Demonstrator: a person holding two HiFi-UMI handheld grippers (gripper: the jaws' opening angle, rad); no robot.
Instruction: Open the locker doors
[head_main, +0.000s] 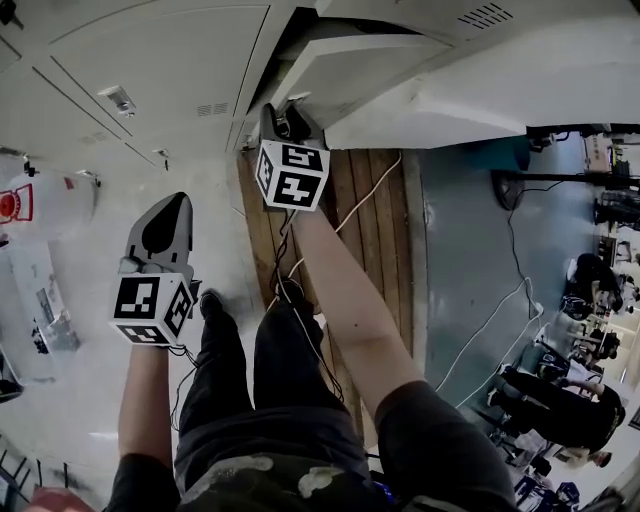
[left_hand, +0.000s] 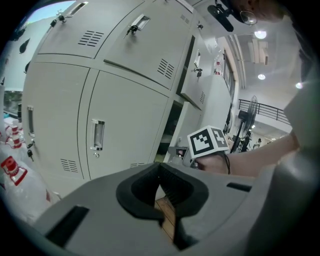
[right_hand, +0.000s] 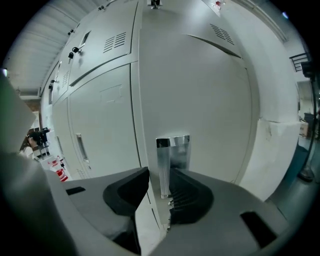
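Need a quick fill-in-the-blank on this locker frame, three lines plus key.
1. The right claw is closed on the chrome ___ of a locker door.
2. The left claw is shut and holds ___.
3. Behind each claw sits a black-and-white marker ___.

Missing words: handle; nothing; cube

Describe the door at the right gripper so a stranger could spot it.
Start at the grey locker bank. In its bottom row, find the door whose edge the right gripper grips. Unlike the shut doors beside it, this one stands ajar.
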